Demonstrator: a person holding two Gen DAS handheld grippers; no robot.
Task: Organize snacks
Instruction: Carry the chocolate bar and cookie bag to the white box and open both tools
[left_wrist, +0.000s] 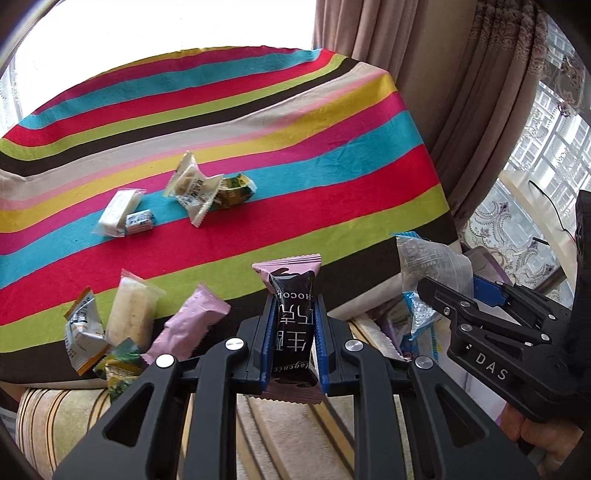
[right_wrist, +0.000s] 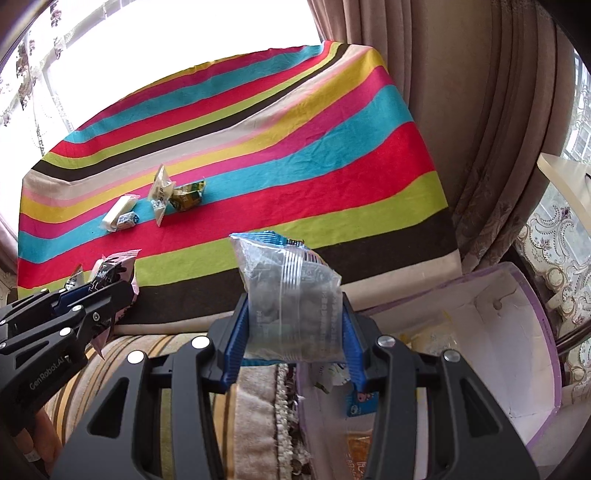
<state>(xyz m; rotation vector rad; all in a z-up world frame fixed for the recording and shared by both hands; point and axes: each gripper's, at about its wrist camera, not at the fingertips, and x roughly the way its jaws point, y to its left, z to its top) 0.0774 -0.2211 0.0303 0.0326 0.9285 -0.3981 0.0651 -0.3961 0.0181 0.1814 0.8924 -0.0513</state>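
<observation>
The left claw (left_wrist: 293, 332) is squeezed tight on a black and pink chocolate bar wrapper (left_wrist: 292, 317), holding it up off the stripy cloth. The right claw (right_wrist: 293, 332) is partly open but pinching a clear plastic snack bag with a blue top (right_wrist: 291, 306), so both claws are full.

The right claw hangs beside a white round cardboard box with a purple rim (right_wrist: 543, 332). Some packets already lie inside it, like a little blue one (right_wrist: 360, 402) and an orange one (right_wrist: 358, 446). So I think part of the tidying is done, and these two snacks look ready to go in next.

Lots of snacks are left on the bright striped cloth over the desk (left_wrist: 295, 147). Far back sit a white bar (left_wrist: 118, 212), a small blue sweet (left_wrist: 139, 221), a see-through cookie pack (left_wrist: 192, 188) and a green packet (left_wrist: 234, 192). Close by lie a pale pink wrapper (left_wrist: 192, 321), a long cream bar (left_wrist: 133, 314) and an orange and white pack (left_wrist: 83, 332).
</observation>
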